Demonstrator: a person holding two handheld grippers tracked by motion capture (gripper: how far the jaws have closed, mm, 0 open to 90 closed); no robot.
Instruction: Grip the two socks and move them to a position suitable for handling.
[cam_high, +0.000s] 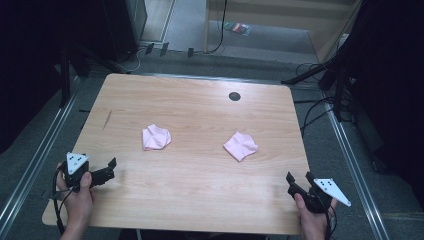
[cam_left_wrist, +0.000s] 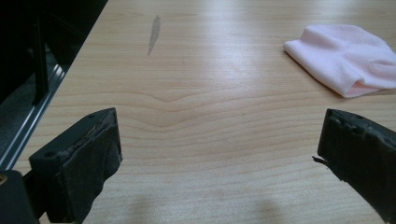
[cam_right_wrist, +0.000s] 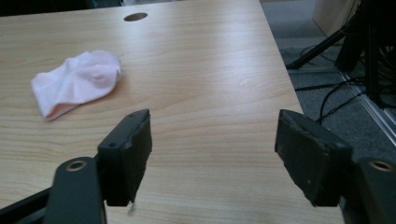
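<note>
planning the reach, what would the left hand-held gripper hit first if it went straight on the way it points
Likely nothing but bare table. The left hand-held gripper stands open, and the pink cloth lies right of its line, so it would probably pass beside it, though depth is hard to judge.

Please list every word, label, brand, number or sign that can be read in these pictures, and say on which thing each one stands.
No readable text in any view.
Grey plate of the left gripper: dark dots, no letters.
Grey plate of the right gripper: dark dots, no letters.
Colourful object on the floor beyond the table: too small and blurred to read.
Pink cloths: no label visible.
</note>
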